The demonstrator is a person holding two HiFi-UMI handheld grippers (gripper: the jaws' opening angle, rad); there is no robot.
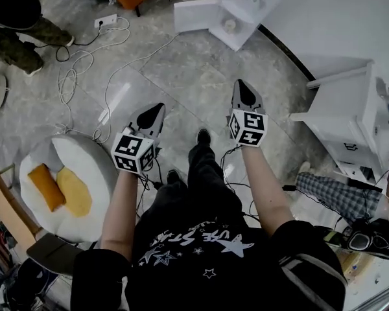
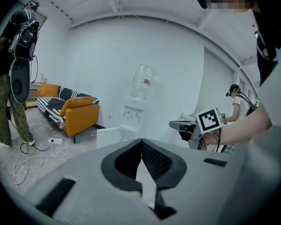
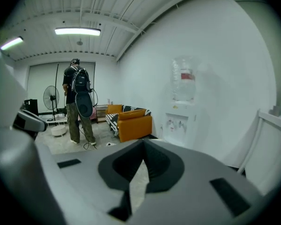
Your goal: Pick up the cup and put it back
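- Left tool [image 1: 154, 113] — jaws together, empty, above the floor [image 1: 181, 70].
- Right tool [image 1: 242, 91] — jaws together, empty; water dispenser [image 1: 230, 11] at its 12 o'clock.

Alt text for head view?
Looking down at a standing person who holds the left gripper and right gripper out over a grey floor, jaws together, nothing held. A round white cushion lies at left, a white cabinet at right.

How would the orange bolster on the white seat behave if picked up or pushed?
The orange bolster looks plump and soft, so it would probably squash in a grip and feel light. Its rounded, elongated shape on the white seat might let it roll if pushed.
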